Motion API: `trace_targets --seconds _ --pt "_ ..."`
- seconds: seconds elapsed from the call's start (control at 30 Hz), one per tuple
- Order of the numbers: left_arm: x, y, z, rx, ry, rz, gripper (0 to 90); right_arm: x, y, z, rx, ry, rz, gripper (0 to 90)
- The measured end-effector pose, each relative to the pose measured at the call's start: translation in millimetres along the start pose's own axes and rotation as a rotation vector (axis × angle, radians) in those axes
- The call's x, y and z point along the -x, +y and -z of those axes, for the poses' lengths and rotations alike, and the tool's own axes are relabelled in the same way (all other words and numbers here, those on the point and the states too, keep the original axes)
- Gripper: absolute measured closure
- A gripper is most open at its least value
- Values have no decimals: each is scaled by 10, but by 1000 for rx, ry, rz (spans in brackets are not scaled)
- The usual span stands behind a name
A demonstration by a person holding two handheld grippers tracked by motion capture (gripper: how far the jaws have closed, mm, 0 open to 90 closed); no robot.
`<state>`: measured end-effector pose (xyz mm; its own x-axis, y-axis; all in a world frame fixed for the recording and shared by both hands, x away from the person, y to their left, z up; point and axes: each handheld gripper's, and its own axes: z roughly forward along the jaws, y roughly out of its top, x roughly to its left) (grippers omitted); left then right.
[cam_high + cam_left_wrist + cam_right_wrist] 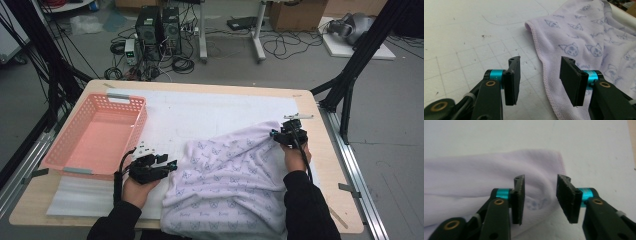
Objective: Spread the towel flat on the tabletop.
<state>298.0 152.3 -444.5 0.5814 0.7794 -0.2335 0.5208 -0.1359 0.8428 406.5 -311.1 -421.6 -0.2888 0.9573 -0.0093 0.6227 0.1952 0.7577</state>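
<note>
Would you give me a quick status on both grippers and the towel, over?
Left gripper open, towel hem between its jaws, ungripped. Right gripper open over far towel corner. Pink basket off left, nothing blocking.

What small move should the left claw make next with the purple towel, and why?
Probably slide the left claw forward and close it on the towel's stitched hem. Its jaws stand open with the hem lying between them, unpinched, while the right claw, also open, sits at the far corner.
</note>
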Motion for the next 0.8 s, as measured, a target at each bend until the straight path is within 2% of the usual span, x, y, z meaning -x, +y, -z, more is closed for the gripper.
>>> trace_targets --seconds 0.03,0.1,0.17,0.3,0.4,0.43,0.5,0.57,0.63,0.67,0.7,0.73,0.8 --pt "1 0 0 1 2 6 513 -33 14 45 18 6 14 532" --pt "-1 1 -4 3 4 9 514 -110 42 116 47 72 30 513" --pt "-4 4 -4 7 4 12 513 -231 57 156 51 110 76 506" --pt "-14 10 5 13 1 20 505 -479 30 169 41 210 155 504" --pt "-18 9 1 7 3 19 504 -659 -62 157 31 305 178 502" --pt "-15 8 -5 8 3 24 504 -718 -97 140 21 320 198 500" --pt "-14 9 -13 7 0 24 504 -819 -164 102 -2 330 231 501" --pt "-12 11 -15 6 2 25 504 -871 -220 48 -24 339 239 524" --pt "-14 14 -16 7 3 25 504 -901 -250 24 -37 320 272 617" --pt "-17 16 -19 8 3 26 504 -904 -254 38 -33 316 292 728" --pt "-21 18 -23 6 2 26 504 -900 -254 55 -38 311 311 796" --pt "-21 21 -34 10 5 29 505 -893 -256 75 -44 312 325 829" --pt "-20 38 -54 10 4 29 507 -879 -272 123 -50 316 358 836"
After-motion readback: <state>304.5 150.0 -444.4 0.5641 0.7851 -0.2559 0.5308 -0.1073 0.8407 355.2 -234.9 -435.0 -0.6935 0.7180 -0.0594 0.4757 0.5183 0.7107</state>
